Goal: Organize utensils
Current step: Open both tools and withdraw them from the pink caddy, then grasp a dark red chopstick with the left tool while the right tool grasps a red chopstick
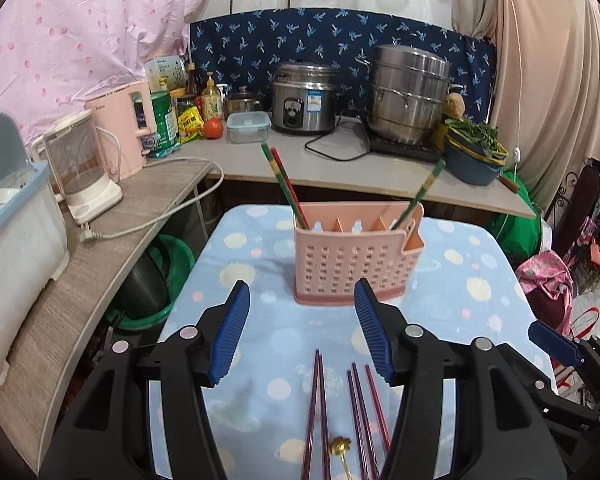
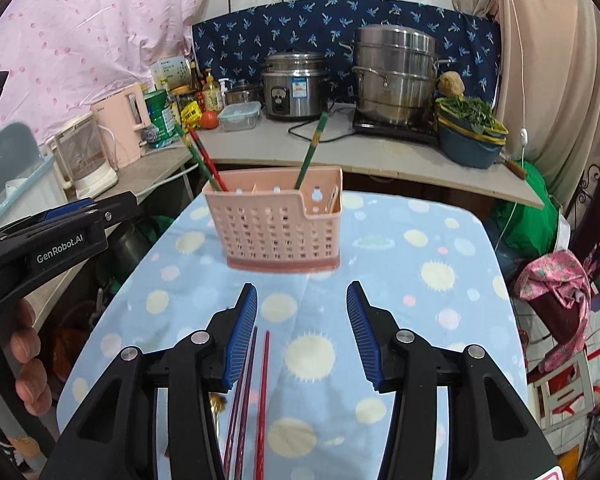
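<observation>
Both grippers hovering over near-side maroon chopsticks (image 1: pixel 320 412). Left gripper (image 1: pixel 302 312) fingers apart, empty. Right gripper (image 2: pixel 302 316) fingers apart, empty. Pink caddy (image 1: pixel 352 264) waiting far-centre, likely drop target.

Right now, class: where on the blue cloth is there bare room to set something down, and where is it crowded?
Free: the dotted cloth right of the pink caddy, out to the table's right edge, and the strip left of the caddy. Crowded: the near middle, where the dark red chopsticks and a gold spoon lie.
</observation>
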Action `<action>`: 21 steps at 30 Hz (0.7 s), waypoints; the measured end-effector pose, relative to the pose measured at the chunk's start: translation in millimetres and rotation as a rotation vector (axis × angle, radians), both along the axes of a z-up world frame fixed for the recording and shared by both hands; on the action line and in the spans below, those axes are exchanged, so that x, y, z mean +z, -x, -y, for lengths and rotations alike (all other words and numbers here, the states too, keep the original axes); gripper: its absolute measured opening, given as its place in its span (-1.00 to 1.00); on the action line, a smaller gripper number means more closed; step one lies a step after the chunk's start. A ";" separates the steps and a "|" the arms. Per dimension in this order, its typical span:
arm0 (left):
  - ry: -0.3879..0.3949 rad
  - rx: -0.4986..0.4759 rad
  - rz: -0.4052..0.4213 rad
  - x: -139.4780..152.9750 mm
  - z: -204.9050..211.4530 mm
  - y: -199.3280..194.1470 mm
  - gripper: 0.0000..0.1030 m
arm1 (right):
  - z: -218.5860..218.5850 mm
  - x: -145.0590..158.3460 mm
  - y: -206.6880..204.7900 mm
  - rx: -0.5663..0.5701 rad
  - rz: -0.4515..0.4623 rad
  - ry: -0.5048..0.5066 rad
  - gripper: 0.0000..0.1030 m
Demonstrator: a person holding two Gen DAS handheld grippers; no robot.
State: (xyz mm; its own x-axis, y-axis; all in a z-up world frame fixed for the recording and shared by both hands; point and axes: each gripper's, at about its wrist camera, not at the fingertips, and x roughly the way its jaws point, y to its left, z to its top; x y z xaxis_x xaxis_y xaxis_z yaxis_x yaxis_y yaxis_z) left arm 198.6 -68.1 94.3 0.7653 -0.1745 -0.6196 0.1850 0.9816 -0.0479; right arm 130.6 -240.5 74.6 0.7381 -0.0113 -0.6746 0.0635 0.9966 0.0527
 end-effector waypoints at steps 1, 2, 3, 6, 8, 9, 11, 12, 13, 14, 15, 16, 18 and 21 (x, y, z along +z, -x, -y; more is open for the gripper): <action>0.000 -0.001 -0.005 -2.5 -1.1 3.2 0.01 | 0.0 -3.8 4.1 -0.001 -0.009 -0.003 -0.11; -0.002 -0.002 -0.013 -6.7 -2.2 7.5 0.01 | -0.3 -6.8 7.6 -0.002 -0.016 -0.005 -0.11; -0.004 -0.001 -0.019 -9.3 -2.5 9.7 0.01 | -0.2 -11.0 11.9 -0.004 -0.025 -0.009 -0.11; -0.011 -0.007 -0.042 -21.2 -4.4 19.1 0.01 | -1.6 -25.7 23.3 -0.006 -0.057 -0.011 -0.11; -0.010 -0.015 -0.057 -29.1 -6.7 24.4 0.01 | -4.3 -35.2 31.1 -0.012 -0.076 0.006 -0.11; -0.012 -0.017 -0.064 -33.1 -7.8 27.2 0.01 | -4.5 -40.2 34.4 -0.013 -0.086 0.008 -0.11; -0.025 -0.023 -0.083 -45.4 -10.0 34.3 0.01 | -5.0 -54.2 41.1 -0.012 -0.120 -0.003 -0.11; -0.029 -0.027 -0.091 -51.1 -10.3 37.4 0.01 | -5.4 -60.4 43.5 -0.011 -0.134 -0.005 -0.11; -0.041 -0.029 -0.106 -59.9 -11.1 40.9 0.01 | -5.7 -67.6 46.7 -0.012 -0.150 -0.007 -0.11; -0.048 -0.031 -0.117 -66.4 -11.8 43.2 0.01 | -6.6 -75.5 50.0 -0.011 -0.168 -0.009 -0.11; -0.056 -0.034 -0.133 -75.5 -13.1 46.5 0.01 | -8.8 -81.9 52.9 -0.010 -0.181 -0.014 -0.11; -0.061 -0.034 -0.149 -83.0 -14.5 48.9 0.00 | -10.0 -88.3 55.5 -0.009 -0.197 -0.020 -0.11; -0.061 -0.037 -0.178 -96.1 -19.0 53.0 0.00 | -14.5 -100.0 60.6 -0.001 -0.227 -0.024 -0.11; -0.069 -0.043 -0.212 -115.6 -25.6 63.1 0.00 | -20.6 -111.7 65.9 0.005 -0.251 -0.010 -0.11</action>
State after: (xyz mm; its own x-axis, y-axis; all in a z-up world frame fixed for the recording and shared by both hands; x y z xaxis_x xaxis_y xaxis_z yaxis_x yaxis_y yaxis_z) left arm 135.5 -42.5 -21.3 0.6098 -0.1554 -0.7771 0.2195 0.9753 -0.0228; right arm 64.8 -219.9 -37.1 0.5474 -0.0005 -0.8368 0.0711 0.9964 0.0459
